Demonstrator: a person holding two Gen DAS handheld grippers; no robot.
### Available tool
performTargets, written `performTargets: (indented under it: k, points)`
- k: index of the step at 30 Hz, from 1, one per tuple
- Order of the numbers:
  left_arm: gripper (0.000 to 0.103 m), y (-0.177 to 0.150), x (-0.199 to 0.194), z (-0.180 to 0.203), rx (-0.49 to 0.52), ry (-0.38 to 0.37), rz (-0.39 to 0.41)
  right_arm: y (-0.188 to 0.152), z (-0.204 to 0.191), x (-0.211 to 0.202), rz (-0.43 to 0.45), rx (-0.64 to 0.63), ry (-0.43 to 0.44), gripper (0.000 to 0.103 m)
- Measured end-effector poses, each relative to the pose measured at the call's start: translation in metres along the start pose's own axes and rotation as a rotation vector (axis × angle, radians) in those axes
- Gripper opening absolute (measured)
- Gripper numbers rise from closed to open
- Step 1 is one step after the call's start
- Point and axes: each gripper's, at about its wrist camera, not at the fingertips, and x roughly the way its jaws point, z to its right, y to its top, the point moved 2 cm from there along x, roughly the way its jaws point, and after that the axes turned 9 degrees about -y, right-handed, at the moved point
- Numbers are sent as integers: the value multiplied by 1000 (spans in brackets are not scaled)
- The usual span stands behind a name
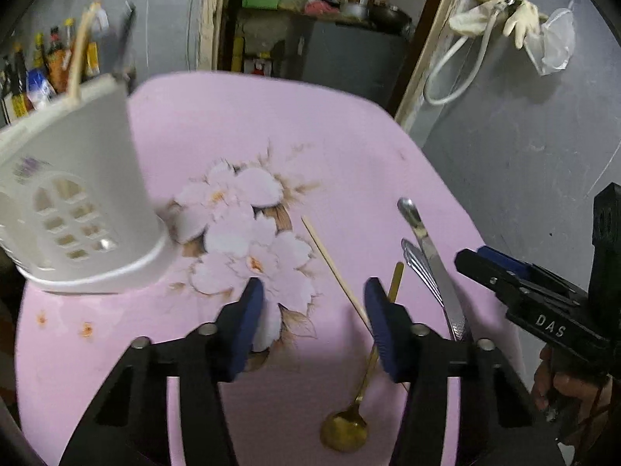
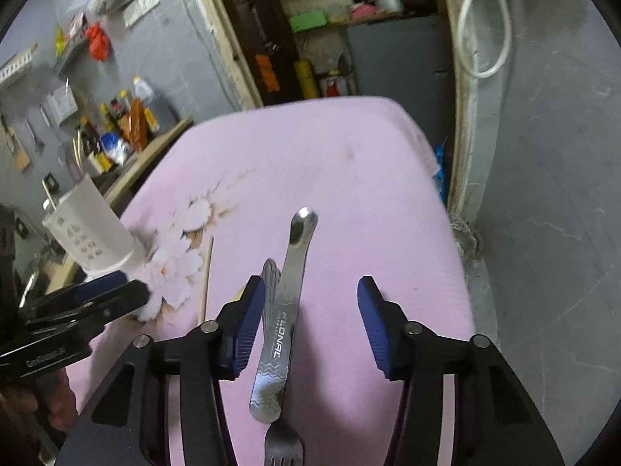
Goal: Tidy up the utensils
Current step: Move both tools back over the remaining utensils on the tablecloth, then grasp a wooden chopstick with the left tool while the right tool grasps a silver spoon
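A white perforated utensil holder (image 1: 73,202) stands at the left of the pink flowered table (image 1: 330,136), with a chopstick and a dark utensil standing in it. It also shows in the right wrist view (image 2: 91,229). A wooden chopstick (image 1: 333,268), a gold spoon (image 1: 349,423), a steel knife (image 1: 434,264) and a steel fork (image 1: 419,264) lie on the cloth. My left gripper (image 1: 314,303) is open above the chopstick and spoon handle. My right gripper (image 2: 310,303) is open and empty, its jaws either side of the knife (image 2: 287,310); the fork (image 2: 283,446) lies under it.
Sauce bottles (image 2: 116,128) crowd a shelf behind the holder at the left. An open doorway with shelves (image 2: 330,19) is at the back. A grey wall with a white hose (image 1: 454,73) and gloves (image 1: 504,11) runs along the table's right edge.
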Motion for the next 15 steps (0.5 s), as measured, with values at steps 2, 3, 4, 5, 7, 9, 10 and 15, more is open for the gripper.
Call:
performTargets:
  k: [2, 3, 4, 5, 7, 9, 10, 15]
  points:
    - [44, 2, 8, -4, -27, -16, -23, 2, -2, 7, -15, -28, 7, 43]
    - [44, 3, 12, -6, -41, -27, -31, 2, -3, 11, -25, -41, 3, 42]
    - [43, 5, 15, -8, -53, -35, -39, 2, -4, 14, -32, -53, -3, 38]
    - [43, 6, 18, -9, -61, -41, -45, 3, -4, 17, -39, -68, -8, 37]
    - [42, 9, 24, -11, -68, -45, -60, 3, -6, 20, -41, -85, -3, 37]
    - [37, 12, 29, -11, -68, -44, -75, 4, -9, 23, -45, -117, -11, 36]
    - [36, 13, 32, -10, -68, -46, -83, 5, -11, 24, -46, -128, -15, 36]
    - [26, 16, 48, -4, -49, -45, -127, 6, -15, 25, -52, -176, -37, 33]
